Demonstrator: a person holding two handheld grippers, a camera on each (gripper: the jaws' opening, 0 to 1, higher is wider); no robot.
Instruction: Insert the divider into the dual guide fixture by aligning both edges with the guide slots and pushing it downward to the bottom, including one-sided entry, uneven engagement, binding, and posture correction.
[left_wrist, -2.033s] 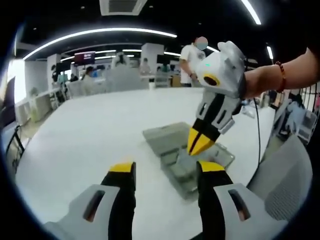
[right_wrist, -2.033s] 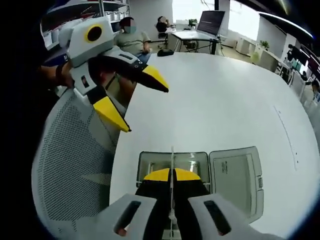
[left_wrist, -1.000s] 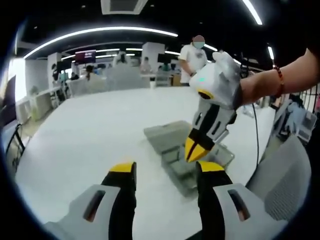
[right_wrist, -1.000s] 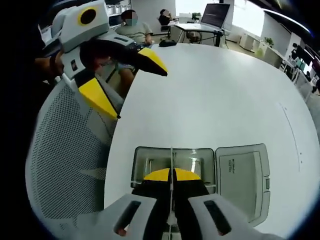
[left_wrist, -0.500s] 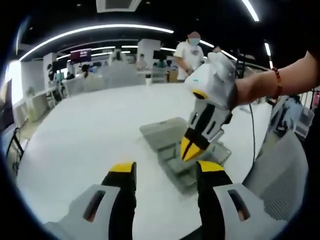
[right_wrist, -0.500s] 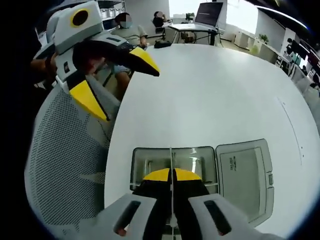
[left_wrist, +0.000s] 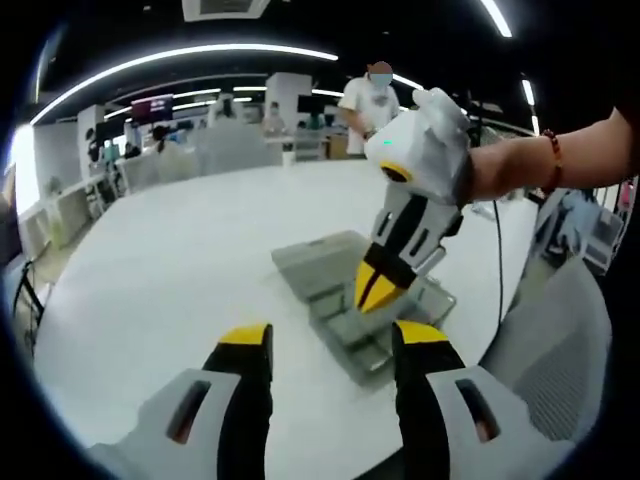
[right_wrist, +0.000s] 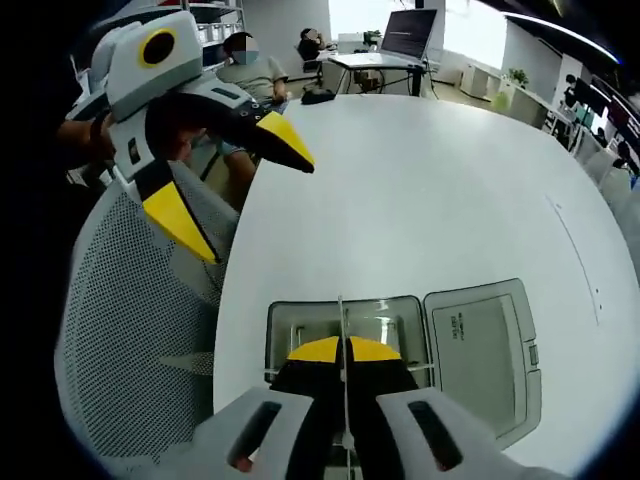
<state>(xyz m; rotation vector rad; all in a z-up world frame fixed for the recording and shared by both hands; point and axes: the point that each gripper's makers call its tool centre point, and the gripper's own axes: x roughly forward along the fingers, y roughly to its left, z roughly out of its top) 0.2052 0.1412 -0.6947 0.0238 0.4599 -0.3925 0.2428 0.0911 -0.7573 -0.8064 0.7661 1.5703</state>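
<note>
The right gripper (right_wrist: 342, 350) is clamped on the thin divider (right_wrist: 341, 318), which stands edge-on over the open grey fixture box (right_wrist: 300, 325) on the white table (right_wrist: 420, 190); whether its edges sit in the guide slots is hard to make out. The box's lid (right_wrist: 480, 345) lies open beside it. The left gripper (left_wrist: 330, 345) hangs above the table with jaws apart, holding nothing, near a mesh chair (right_wrist: 140, 310).
</note>
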